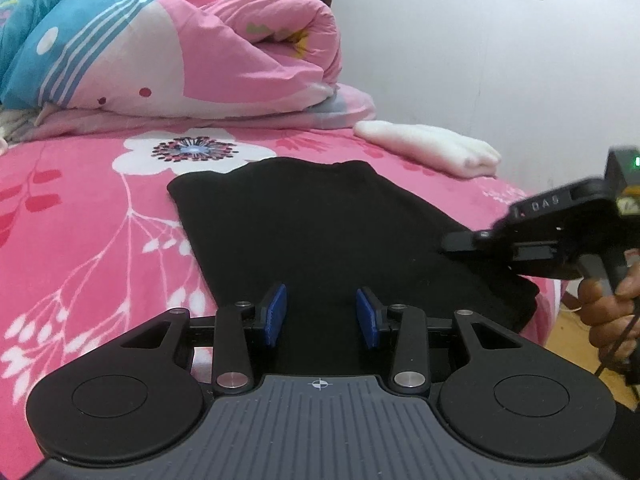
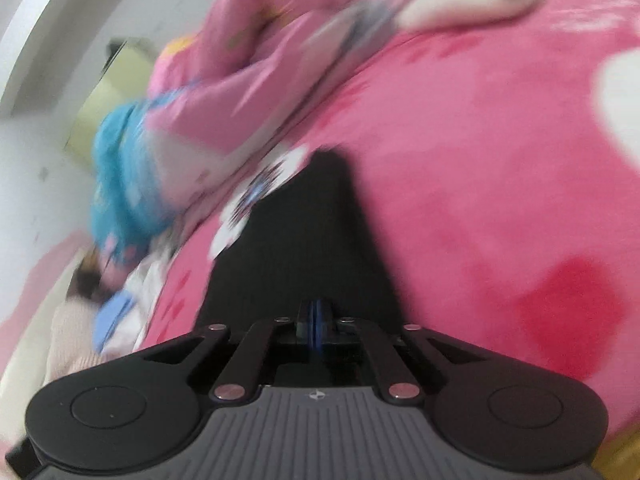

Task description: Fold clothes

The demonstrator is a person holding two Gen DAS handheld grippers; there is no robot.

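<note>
A black garment (image 1: 312,232) lies flat as a long folded strip on the pink floral bed sheet (image 1: 80,220). My left gripper (image 1: 322,316) hovers over its near end, open, with black cloth showing between the blue pads (image 1: 276,316). My right gripper (image 1: 450,245) reaches in from the right, its fingertips at the garment's right edge. In the blurred right wrist view, the right gripper (image 2: 316,322) has its pads pressed together, and the black garment (image 2: 312,240) stretches away in front of it. Whether any cloth is pinched between the pads does not show.
A rolled pink and blue quilt (image 1: 180,48) is heaped at the back of the bed. A folded white cloth (image 1: 432,148) lies at the back right near the white wall (image 1: 480,40). A person's hand (image 1: 608,312) holds the right gripper past the bed's right edge.
</note>
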